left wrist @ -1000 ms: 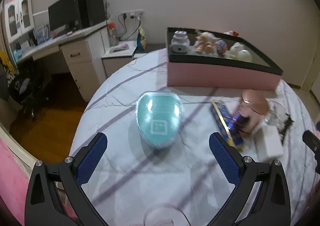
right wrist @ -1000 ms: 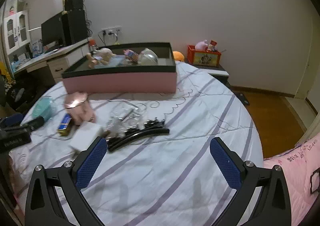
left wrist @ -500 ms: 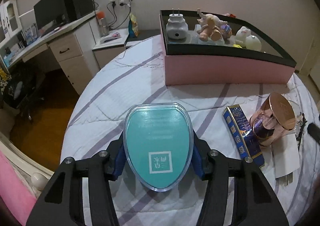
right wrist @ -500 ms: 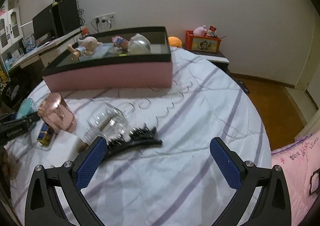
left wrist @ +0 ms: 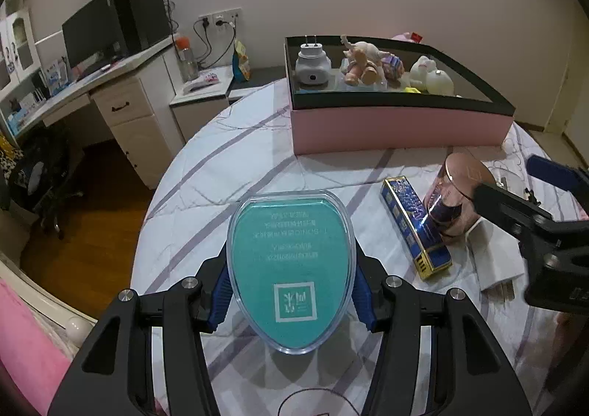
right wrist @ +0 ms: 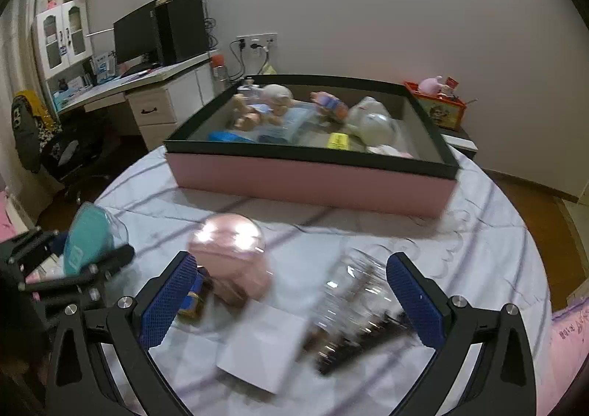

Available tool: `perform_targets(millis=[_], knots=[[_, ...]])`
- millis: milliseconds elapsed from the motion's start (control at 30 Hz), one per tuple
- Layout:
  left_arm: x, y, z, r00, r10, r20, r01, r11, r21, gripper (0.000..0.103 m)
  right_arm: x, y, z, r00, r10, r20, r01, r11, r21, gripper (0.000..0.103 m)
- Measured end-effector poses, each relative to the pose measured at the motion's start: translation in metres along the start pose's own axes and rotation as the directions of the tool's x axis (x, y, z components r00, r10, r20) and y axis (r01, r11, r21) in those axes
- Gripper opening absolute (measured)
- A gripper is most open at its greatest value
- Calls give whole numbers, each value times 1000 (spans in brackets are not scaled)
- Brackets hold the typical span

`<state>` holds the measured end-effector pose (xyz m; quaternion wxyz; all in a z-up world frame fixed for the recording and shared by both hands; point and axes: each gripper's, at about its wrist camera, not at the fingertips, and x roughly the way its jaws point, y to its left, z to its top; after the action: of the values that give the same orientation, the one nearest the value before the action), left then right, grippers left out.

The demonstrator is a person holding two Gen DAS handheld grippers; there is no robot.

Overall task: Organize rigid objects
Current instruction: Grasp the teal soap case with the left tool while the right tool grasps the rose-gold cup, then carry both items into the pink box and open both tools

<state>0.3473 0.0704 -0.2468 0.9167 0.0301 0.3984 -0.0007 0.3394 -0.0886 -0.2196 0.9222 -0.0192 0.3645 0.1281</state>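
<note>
A teal oval case in a clear shell sits between the blue pads of my left gripper, which is shut on its two sides just above the striped bedsheet. My right gripper is open over a blurred cluster: a rose-gold lidded jar by its left finger, a clear glass jar by its right finger and a white box between them. A blue and gold box lies next to the jar. The pink box with a black rim holds toys and a plug at the back.
A black hair clip lies under the clear jar. A white desk with a monitor, a dark chair and wooden floor are to the left. A red tin stands on a side table behind the pink box.
My left gripper went from open around the teal case to shut on it. My right gripper swept left, from over the hair clip to over the rose-gold jar and white box.
</note>
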Motion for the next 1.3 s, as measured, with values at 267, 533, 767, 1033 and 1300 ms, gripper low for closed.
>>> perform_targets(millis=[267, 533, 767, 1033, 1300], knots=[[5, 4, -1, 1000, 0, -13, 0, 1000, -9, 55, 28, 18, 2, 997, 47, -65, -50, 998, -31, 66], [-5, -2, 9, 1000, -19, 23, 18, 1000, 5, 55, 30, 19, -1, 993, 92, -72, -94, 995, -22, 49], [-28, -12, 29, 995, -31, 97, 29, 999, 19, 55, 2, 10, 11, 997, 82, -7, -82, 996, -21, 49], [-42, -33, 48, 989, -56, 134, 49, 997, 53, 55, -26, -5, 25, 996, 67, 54, -66, 998, -18, 49], [-43, -59, 95, 978, -105, 180, 86, 990, 114, 55, -35, -29, 44, 995, 37, 91, -35, 999, -19, 49]])
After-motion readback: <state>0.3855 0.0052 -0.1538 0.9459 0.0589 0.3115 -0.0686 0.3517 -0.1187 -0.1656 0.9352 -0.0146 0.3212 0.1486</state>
